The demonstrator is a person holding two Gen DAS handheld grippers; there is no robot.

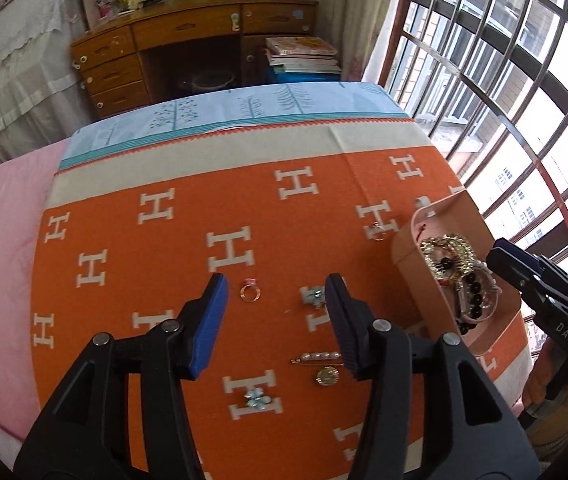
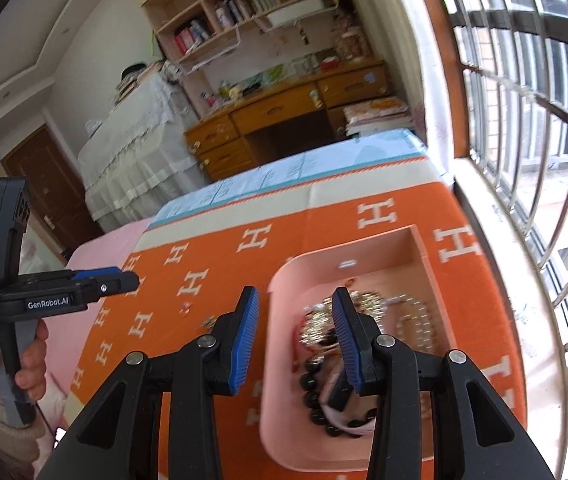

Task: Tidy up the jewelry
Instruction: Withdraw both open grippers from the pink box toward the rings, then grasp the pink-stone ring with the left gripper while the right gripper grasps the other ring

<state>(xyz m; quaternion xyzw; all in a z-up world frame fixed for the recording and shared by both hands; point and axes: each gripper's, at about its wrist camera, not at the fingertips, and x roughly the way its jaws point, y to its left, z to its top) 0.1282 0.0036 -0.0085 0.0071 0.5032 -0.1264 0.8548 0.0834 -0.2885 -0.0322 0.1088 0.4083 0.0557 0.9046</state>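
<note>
Orange H-print blanket [image 1: 163, 280] on bed, wooden desk [image 1: 187, 36] beyond; left gripper [image 1: 275, 304], right gripper [image 2: 296, 316] both parted, empty.

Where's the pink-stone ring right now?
Left wrist view: the pink-stone ring lies on the orange blanket, between the left gripper fingertips, left of the blue-stone ring.

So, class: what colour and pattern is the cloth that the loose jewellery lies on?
Orange with white H letters and a cream border: the cloth shows best in the left wrist view.
</note>
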